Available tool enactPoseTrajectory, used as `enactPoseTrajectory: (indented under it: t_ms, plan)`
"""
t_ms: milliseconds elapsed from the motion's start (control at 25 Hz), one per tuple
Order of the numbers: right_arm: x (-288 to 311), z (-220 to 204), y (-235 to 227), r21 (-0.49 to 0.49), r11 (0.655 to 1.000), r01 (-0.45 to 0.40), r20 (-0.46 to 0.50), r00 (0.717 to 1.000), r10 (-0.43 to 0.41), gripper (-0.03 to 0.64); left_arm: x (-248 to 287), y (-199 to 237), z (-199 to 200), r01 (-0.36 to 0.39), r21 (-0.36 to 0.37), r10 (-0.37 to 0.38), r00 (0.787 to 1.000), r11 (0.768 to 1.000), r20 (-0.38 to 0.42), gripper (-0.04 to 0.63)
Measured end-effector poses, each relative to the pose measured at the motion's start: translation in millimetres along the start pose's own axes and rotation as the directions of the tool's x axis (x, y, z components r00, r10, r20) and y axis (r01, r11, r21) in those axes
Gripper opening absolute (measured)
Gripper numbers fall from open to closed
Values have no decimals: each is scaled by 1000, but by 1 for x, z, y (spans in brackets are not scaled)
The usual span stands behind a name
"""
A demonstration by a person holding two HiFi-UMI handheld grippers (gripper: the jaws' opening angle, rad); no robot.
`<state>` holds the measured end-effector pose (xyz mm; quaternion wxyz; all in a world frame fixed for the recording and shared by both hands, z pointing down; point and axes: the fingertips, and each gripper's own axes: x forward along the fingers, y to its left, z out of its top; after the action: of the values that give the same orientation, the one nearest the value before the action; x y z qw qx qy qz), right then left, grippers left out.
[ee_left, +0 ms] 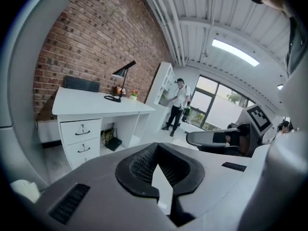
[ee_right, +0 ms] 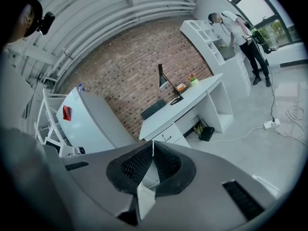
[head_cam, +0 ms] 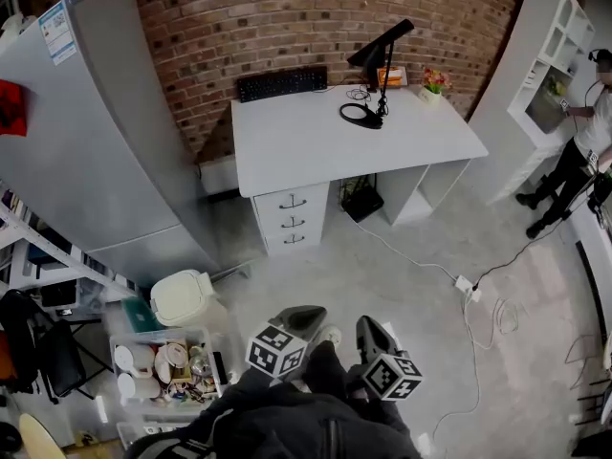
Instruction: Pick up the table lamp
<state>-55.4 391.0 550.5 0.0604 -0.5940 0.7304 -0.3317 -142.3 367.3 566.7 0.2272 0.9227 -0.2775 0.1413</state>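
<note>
The black table lamp (head_cam: 381, 65) stands on the white desk (head_cam: 306, 151) near its back right, with its round base by the arm's foot. It is far off in the left gripper view (ee_left: 122, 80) and in the right gripper view (ee_right: 166, 84). Both grippers are low in the head view, well short of the desk above the floor. My left gripper (head_cam: 306, 315) (ee_left: 155, 150) has its jaws together with nothing between them. My right gripper (head_cam: 369, 329) (ee_right: 153, 146) is also shut and empty.
A black keyboard (head_cam: 281, 83) and a small flower pot (head_cam: 433, 84) share the desk. A grey cabinet (head_cam: 105, 132) stands left, a bin of cups (head_cam: 167, 366) and a white bucket (head_cam: 184, 296) near my left. A power strip (head_cam: 466, 286) with cables lies right. A person (head_cam: 579, 151) stands by white shelves.
</note>
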Motion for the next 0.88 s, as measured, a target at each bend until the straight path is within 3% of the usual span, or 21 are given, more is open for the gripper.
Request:
enactPoseTrajectory:
  t_ms: [200, 480, 880]
  plan:
    - [36, 34, -30, 6, 1000, 15, 1, 1000, -15, 12, 44, 16, 35, 21, 21, -21, 1000, 1000, 9, 6]
    - [85, 68, -48, 2, 1000, -31, -39, 999, 31, 12, 96, 41, 77, 9, 18, -10, 1000, 1000, 23, 6]
    - [140, 106, -83, -2, 999, -49, -52, 997, 49, 12, 152, 70, 108, -16, 9, 16, 999, 1000, 38, 6]
